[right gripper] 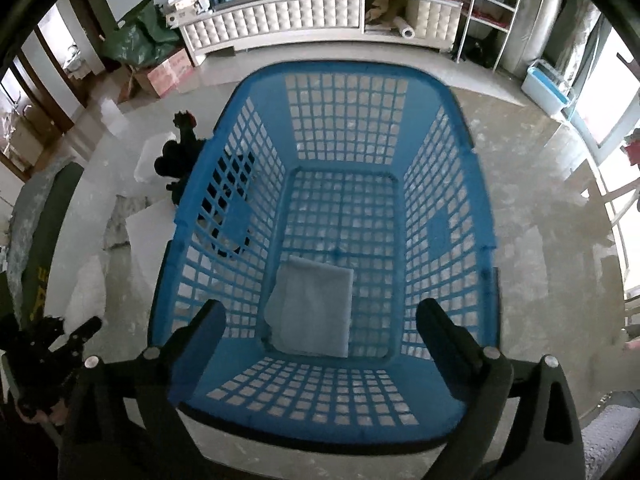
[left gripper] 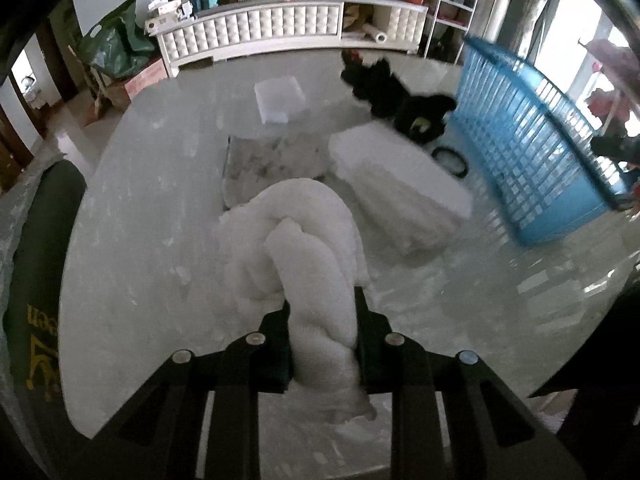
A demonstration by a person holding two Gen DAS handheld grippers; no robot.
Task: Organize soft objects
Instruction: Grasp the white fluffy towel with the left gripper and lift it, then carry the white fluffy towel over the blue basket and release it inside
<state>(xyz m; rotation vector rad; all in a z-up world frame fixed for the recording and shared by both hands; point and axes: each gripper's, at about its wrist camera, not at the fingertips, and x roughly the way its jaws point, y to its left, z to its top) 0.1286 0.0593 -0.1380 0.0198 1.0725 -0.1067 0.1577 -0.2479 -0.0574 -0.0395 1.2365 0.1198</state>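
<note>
In the left wrist view my left gripper [left gripper: 322, 312] is shut on a white fluffy towel [left gripper: 304, 248], which hangs bunched from its jaws above the marble table [left gripper: 140, 220]. A blue lattice laundry basket [left gripper: 528, 140] stands to the right of it. In the right wrist view my right gripper [right gripper: 320, 316] is open above that blue basket [right gripper: 448, 216], with nothing between its fingers. A folded pale grey cloth [right gripper: 312, 308] lies flat on the basket's floor, just below the open jaws.
On the table lie a folded white cloth stack [left gripper: 400, 184], a grey patterned cloth [left gripper: 272, 160], a small white folded piece [left gripper: 280, 96], black soft items [left gripper: 400, 100] and a black ring [left gripper: 450, 160]. A dark green chair back [left gripper: 36, 280] is at the left edge.
</note>
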